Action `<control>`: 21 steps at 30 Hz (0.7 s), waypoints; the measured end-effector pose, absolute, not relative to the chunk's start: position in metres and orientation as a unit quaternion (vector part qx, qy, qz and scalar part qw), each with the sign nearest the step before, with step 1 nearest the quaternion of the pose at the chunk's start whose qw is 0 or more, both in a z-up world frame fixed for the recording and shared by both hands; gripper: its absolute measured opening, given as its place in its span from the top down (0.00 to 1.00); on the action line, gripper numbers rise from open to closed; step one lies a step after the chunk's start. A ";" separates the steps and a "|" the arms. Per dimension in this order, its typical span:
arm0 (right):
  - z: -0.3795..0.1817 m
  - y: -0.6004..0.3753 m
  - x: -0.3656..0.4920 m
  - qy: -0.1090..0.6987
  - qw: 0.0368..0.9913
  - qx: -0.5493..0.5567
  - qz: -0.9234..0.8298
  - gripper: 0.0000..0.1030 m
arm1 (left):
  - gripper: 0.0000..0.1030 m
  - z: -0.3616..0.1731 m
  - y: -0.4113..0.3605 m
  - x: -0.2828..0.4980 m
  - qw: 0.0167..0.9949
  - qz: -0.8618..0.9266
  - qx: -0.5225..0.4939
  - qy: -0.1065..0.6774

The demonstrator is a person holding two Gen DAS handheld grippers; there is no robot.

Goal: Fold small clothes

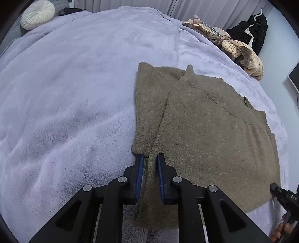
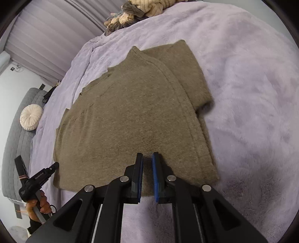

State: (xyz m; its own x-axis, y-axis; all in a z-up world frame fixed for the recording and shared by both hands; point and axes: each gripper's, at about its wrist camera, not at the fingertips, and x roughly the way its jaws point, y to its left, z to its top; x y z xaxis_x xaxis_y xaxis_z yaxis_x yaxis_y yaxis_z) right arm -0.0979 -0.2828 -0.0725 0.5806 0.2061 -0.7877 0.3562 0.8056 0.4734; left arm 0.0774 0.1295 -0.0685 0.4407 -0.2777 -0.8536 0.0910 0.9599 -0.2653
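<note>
Olive-brown knit sweater point(image 1: 214, 134) lies flat on a lavender plush blanket point(image 1: 65, 112) covering the bed, collar pointing away from the person, one sleeve point(image 1: 149, 104) folded in alongside the body w/ its cuff toward the near edge. From the right wrist view the same sweater point(image 2: 130, 119) fills the centre, hem at the near side.

Left gripper point(image 1: 150, 160) sits low at the sweater's near edge by the sleeve cuff; blue pads point(image 1: 141, 168) stand a little apart w/ knit fabric running up between them. Can't tell if they're actually pinching it.

Right gripper point(image 2: 147, 158) is at the hem, pads point(image 2: 155, 172) w/ a narrow gap, fabric just at and under the tips; grip not clear either.

In the right wrist view the left gripper point(image 2: 54, 166) shows at the sweater's far corner, held by the left hand point(image 2: 39, 207).

Further out: striped beige clothes pile point(image 1: 243, 54) at the bed's edge, round cream cushion point(image 1: 37, 14) on a grey quilted headboard point(image 2: 16, 142), black jacket point(image 1: 256, 30) hanging by the wall, pleated curtains point(image 2: 46, 46).
</note>
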 end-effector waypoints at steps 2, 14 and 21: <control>-0.078 -0.288 -0.101 0.451 0.832 0.320 -0.041 0.92 | 0.67 -0.068 0.135 0.074 0.848 -0.100 -0.091 0.513; -0.053 -0.254 -0.112 0.452 0.839 0.302 -0.015 0.77 | 0.67 -0.043 0.136 0.047 0.854 -0.102 -0.086 0.502; -0.050 -0.225 -0.121 0.457 0.837 0.299 0.011 0.53 | 0.67 -0.040 0.142 0.028 0.852 -0.089 -0.081 0.509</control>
